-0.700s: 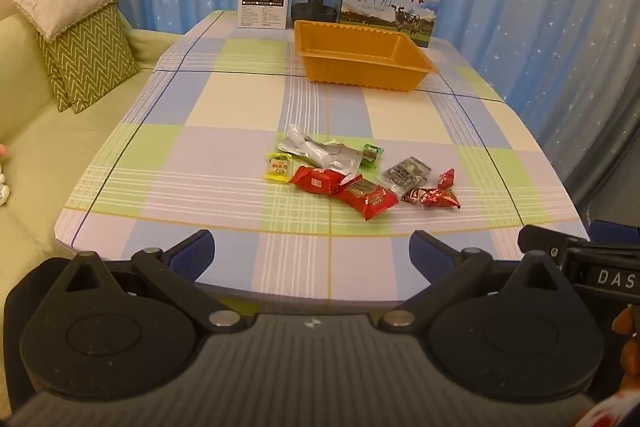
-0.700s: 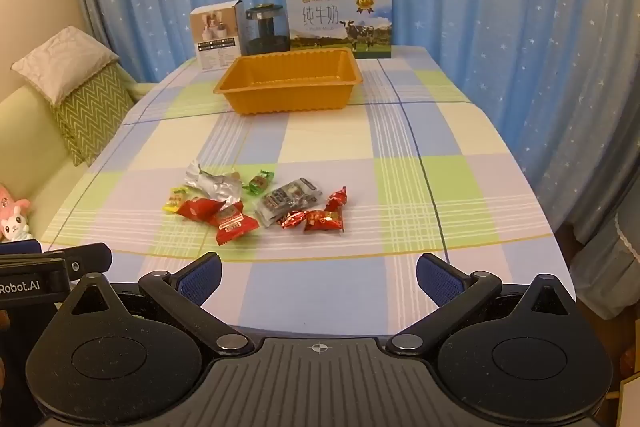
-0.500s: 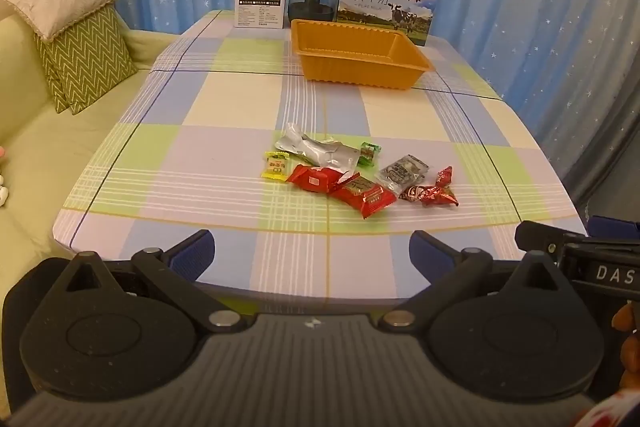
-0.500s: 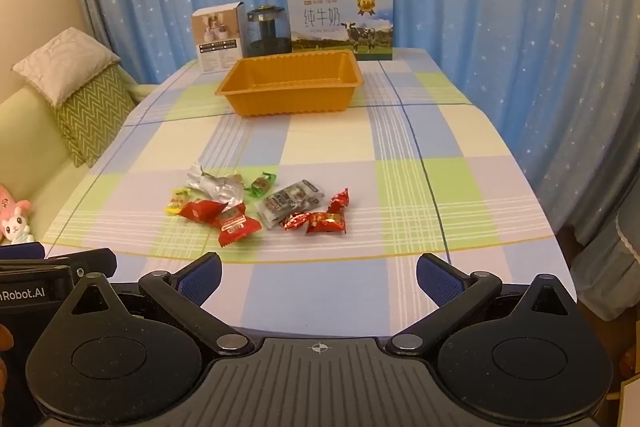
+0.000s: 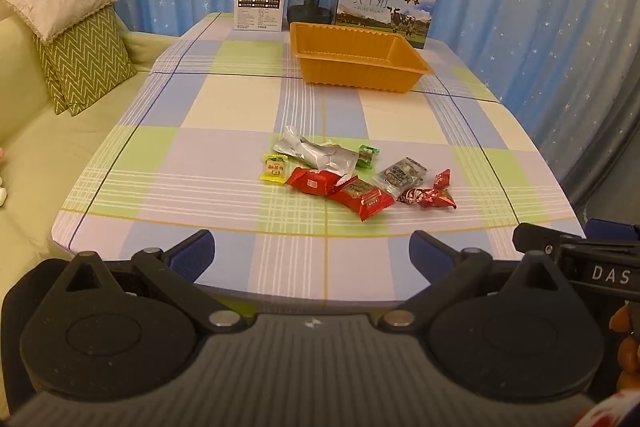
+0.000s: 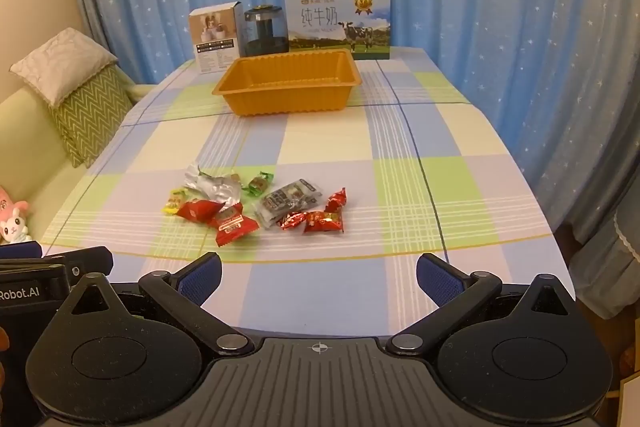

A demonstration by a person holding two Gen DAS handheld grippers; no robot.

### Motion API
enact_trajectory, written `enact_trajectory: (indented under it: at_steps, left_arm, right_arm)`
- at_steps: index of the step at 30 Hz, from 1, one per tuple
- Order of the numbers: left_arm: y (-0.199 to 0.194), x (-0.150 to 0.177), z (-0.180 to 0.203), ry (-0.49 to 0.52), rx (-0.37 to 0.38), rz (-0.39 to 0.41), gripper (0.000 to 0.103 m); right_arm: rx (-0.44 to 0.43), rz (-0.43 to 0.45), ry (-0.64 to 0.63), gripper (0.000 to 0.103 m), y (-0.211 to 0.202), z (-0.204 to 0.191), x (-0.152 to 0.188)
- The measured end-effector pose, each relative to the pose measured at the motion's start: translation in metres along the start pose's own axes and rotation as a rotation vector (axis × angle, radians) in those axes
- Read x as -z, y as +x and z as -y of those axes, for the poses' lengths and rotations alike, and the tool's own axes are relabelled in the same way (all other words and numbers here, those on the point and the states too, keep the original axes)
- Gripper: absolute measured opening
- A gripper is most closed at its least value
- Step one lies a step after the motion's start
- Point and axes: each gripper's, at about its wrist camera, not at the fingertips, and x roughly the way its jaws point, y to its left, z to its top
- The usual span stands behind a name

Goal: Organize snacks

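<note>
Several wrapped snacks lie in a loose cluster on the checked tablecloth: a silver pouch, a yellow candy, red packets, a green candy, a clear dark packet and red foil candies. The cluster also shows in the right wrist view. An empty orange tray stands beyond them. My left gripper and right gripper are both open and empty, above the table's near edge, short of the snacks.
A white product box, a dark jar and a milk carton box line the table's far edge before blue star curtains. A green sofa with cushions is on the left. The right gripper's body shows at the lower right.
Both grippers have shifted slightly, so the snacks and tray appear a little farther up in the views. The jaws stayed open. Nothing on the table moved.
</note>
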Motion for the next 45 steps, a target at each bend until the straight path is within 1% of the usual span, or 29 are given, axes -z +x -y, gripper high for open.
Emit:
enact_trajectory:
  at_steps: [45]
  left_arm:
    - [-0.0003, -0.0027, 0.0075, -0.004, 0.02, 0.006, 0.103]
  right_arm:
    - [0.001, -0.001, 0.001, 0.103, -0.0004, 0.0008, -0.0012]
